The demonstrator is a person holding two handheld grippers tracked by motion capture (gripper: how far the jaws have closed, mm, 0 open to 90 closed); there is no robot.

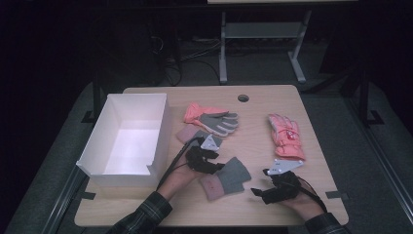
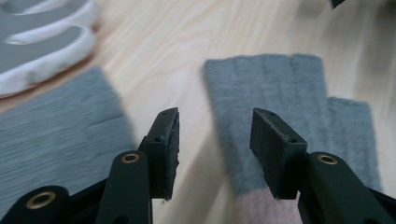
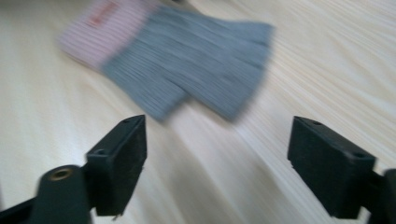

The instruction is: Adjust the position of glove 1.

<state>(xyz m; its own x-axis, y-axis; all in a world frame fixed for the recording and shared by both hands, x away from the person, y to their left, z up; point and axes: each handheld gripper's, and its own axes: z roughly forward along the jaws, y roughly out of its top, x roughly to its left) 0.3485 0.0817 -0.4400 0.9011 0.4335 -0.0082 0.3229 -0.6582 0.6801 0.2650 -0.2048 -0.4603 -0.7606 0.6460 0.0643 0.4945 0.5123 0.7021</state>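
My left gripper [image 1: 215, 165] hovers at the near middle of the table [image 1: 253, 204], its jaws partly apart and holding nothing; in the left gripper view the pads [image 2: 170, 149] stand clear above the fabric. Just under and ahead of them lies the grey knit glove with the pink cuff [image 1: 226, 178], flat on the wood, fingers pointing away from me and cuff toward the near edge. In the left gripper view this glove [image 2: 285, 93] sits past the right-hand pad, and a second grey knit glove [image 2: 56, 126] lies to the left of it, apart from it.

My right gripper [image 1: 258, 191] sits near the table's near right edge, to the right of the grey glove and not touching it. Its jaws stand wide, with only bare wood between them in the right gripper view, where the glove [image 3: 187, 60] lies farther off and blurred.

Farther back, an orange and grey work glove [image 1: 212, 119] lies near the middle, a pink padded glove [image 1: 286, 136] lies to the right, and a white open box [image 1: 146, 141] stands on the left.
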